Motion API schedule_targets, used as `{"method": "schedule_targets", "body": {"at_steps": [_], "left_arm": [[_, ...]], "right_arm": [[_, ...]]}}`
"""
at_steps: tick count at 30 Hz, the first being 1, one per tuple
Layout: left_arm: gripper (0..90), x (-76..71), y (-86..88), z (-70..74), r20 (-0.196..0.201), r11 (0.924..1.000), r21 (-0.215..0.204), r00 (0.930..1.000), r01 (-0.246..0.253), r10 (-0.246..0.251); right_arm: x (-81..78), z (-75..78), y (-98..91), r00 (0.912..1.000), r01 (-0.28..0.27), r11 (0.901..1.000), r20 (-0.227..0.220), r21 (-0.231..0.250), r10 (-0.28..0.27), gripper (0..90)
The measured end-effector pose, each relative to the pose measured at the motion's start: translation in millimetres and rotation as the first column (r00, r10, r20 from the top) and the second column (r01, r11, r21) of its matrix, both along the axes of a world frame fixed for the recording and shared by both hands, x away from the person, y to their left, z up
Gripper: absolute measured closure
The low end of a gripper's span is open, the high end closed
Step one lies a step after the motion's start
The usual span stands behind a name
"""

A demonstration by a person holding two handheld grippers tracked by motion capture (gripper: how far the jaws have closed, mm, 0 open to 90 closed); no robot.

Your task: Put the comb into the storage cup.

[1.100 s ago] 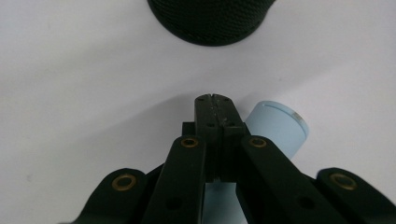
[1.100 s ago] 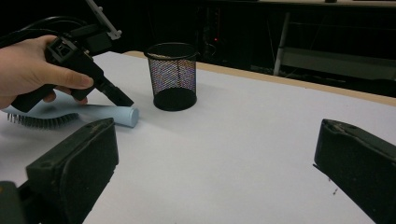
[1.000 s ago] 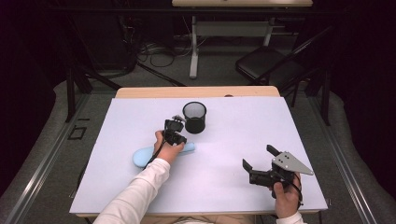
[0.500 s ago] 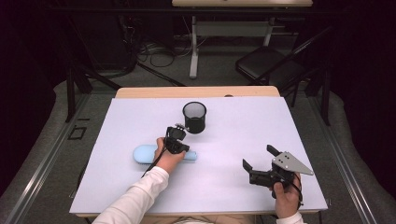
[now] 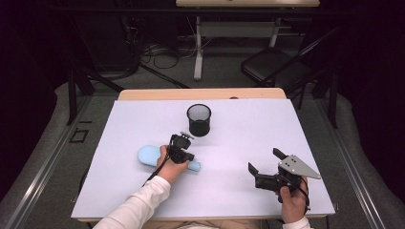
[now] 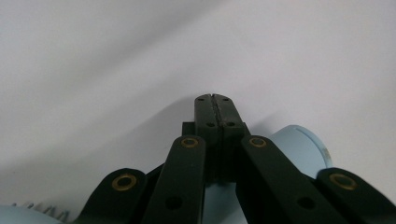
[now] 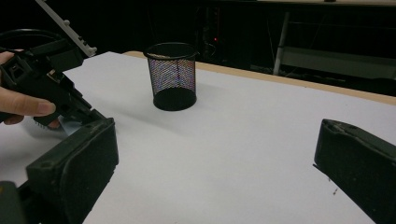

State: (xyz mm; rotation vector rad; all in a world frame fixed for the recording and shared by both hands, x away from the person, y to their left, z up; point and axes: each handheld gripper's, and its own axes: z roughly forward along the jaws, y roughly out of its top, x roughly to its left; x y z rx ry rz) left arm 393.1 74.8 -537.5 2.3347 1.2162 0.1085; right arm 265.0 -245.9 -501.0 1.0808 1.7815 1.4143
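A light blue brush (image 5: 149,155) lies on the white table top (image 5: 286,124), head to the left and handle end (image 5: 194,166) to the right. My left gripper (image 5: 181,142) hovers over its middle, held from the near side. In the left gripper view the jaws (image 6: 215,100) are shut with nothing between them; the handle end (image 6: 301,149) shows under them at the right and bristles (image 6: 42,215) at the bottom left. My right gripper (image 5: 265,164) rests open near the front right, its jaws (image 7: 217,140) wide apart over bare table. A black mesh cup (image 5: 199,119) stands upright behind the brush.
The mesh cup (image 7: 173,77) is ahead of the right gripper, with my left hand (image 7: 21,105) and its gripper at the far left of that view. The table's wooden far edge (image 5: 200,93) borders dark floor, a chair (image 5: 274,69) and table legs beyond.
My left gripper has come back from beside the mesh cup toward the near edge, over the blue brush. The brush and the right gripper have stayed put.
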Motion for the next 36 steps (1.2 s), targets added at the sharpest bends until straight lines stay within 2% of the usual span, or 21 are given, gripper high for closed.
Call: {"method": "schedule_targets", "body": {"at_steps": [8, 18, 23, 29, 36], "left_arm": [[90.0, -11.0, 1.6, -0.3, 0.006, 0.9996, -0.002, 0.9996, 0.029, -0.029], [90.0, -28.7, 5.3, 0.6, 0.028, 0.9963, 0.029, 0.9963, 0.081, -0.082], [90.0, -40.4, 12.2, 0.2, 0.052, 0.9948, 0.036, 0.9939, 0.095, -0.097], [90.0, -50.6, 19.3, 0.2, 0.060, 0.9937, 0.035, 0.9923, 0.107, -0.109], [90.0, -62.9, 26.7, 0.5, 0.092, 0.9891, 0.069, 0.9864, 0.130, -0.136]], "right_arm": [[-0.1, 0.2, 0.3, 1.0000, -0.001, 1.0000, 0.003, -0.003, 0.001, 0.0], [-0.3, 0.3, 0.3, 1.0000, 0.000, 1.0000, 0.003, -0.001, 0.000, 0.0], [-1.2, 0.6, 0.2, 1.0000, 0.001, 1.0000, 0.004, 0.004, -0.001, 0.0], [-1.0, 0.5, -0.1, 1.0000, 0.004, 1.0000, 0.002, 0.006, -0.004, 0.0], [-1.1, 0.2, 0.3, 1.0000, 0.004, 1.0000, 0.000, 0.004, -0.004, 0.0]]}}
